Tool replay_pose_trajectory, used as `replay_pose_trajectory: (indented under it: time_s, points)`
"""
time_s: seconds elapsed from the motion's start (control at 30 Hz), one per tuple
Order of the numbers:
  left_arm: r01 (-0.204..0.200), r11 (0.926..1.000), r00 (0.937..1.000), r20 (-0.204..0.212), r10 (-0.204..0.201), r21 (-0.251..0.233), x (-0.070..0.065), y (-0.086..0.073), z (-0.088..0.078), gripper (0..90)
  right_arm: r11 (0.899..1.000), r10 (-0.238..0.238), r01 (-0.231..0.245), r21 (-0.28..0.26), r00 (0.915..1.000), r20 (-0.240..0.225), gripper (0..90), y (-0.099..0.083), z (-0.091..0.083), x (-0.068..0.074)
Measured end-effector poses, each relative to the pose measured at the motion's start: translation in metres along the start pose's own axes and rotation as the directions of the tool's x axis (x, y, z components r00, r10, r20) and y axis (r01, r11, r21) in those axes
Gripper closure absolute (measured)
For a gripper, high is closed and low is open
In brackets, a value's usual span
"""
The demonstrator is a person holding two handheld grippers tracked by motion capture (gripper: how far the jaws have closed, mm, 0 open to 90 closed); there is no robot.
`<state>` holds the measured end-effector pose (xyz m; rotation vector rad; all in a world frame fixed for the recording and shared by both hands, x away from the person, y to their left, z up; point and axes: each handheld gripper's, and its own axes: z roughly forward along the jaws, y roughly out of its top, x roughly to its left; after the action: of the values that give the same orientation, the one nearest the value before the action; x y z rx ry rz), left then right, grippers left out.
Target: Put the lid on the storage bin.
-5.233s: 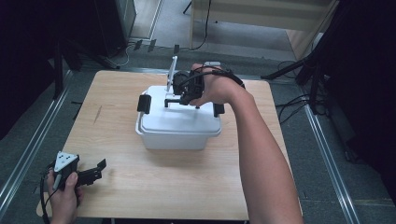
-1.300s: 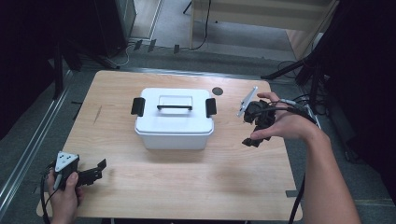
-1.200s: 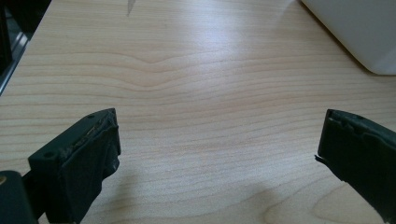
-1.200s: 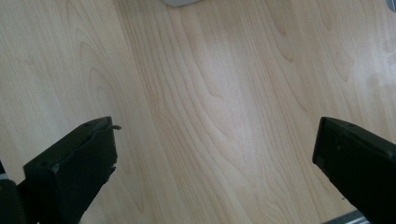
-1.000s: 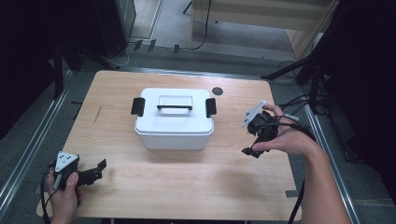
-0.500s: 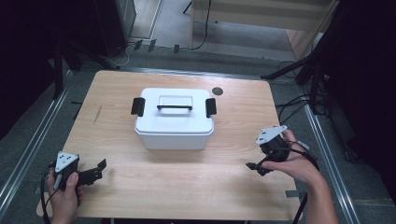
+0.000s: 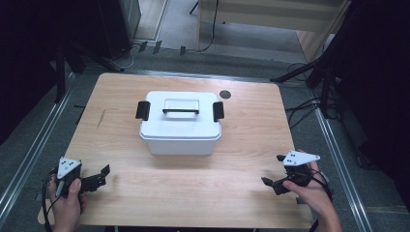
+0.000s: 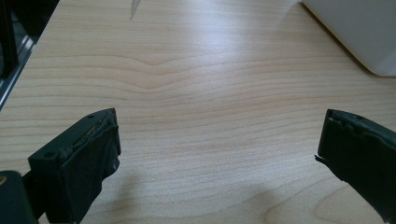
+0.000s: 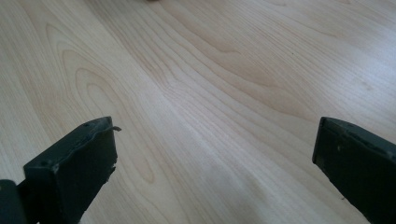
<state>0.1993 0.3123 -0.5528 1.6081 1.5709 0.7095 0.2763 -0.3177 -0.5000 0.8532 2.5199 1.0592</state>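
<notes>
A white lidded box [image 7: 180,123] with black side clips and a black lid handle stands in the middle of the wooden table [image 7: 232,183]. My left gripper [image 7: 102,175] rests at the near left corner, open, jaws wide apart with bare wood between them [image 8: 219,154]. A corner of the box [image 8: 359,37] shows at the upper right of the left gripper view. My right gripper [image 7: 271,170] sits low at the near right corner, open, nothing between its jaws [image 9: 215,163].
A small dark round mark [image 7: 225,94] lies on the table behind the box at the right. Metal rails [image 7: 29,159] run along both sides of the table. Cables [image 7: 309,108] lie on the floor at the right.
My right gripper has moved from the box lid out to the right, then back toward the near right corner and down to the table. The left gripper has stayed put.
</notes>
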Motion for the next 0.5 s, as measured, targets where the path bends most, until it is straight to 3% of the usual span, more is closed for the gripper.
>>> replay_pose_trajectory:
  time_s: [0.07, 0.2, 0.3, 0.33, 0.5]
  points:
    - [-0.002, 1.0, 1.0, -0.002, 0.002, 0.001, 0.0, 0.0, 0.0, 0.0, 0.998, 0.048, -0.047, -0.051, 0.9988, 0.012, 0.0, -0.014, 0.001, 0.003]
    - [-0.002, 1.0, 1.0, -0.004, 0.002, -0.001, 0.0, 0.0, 0.0, 0.0, 0.991, 0.09, -0.086, -0.102, 0.9952, 0.038, 0.0, -0.024, 0.001, 0.005]
    - [-0.002, 1.0, 1.0, -0.005, 0.002, -0.001, 0.0, 0.0, 0.0, 0.0, 0.982, 0.134, -0.12, -0.146, 0.9872, 0.086, 0.0, -0.034, 0.001, 0.007]
    - [-0.002, 1.0, 1.0, -0.004, 0.002, 0.001, 0.0, 0.0, 0.0, 0.0, 0.975, 0.161, -0.141, -0.174, 0.9812, 0.107, 0.0, -0.041, 0.001, 0.008]
    - [-0.001, 1.0, 1.0, -0.007, 0.001, -0.004, -0.001, 0.0, 0.0, 0.0, 0.961, 0.205, -0.173, -0.215, 0.9694, 0.136, 0.0, -0.051, 0.0, 0.011]
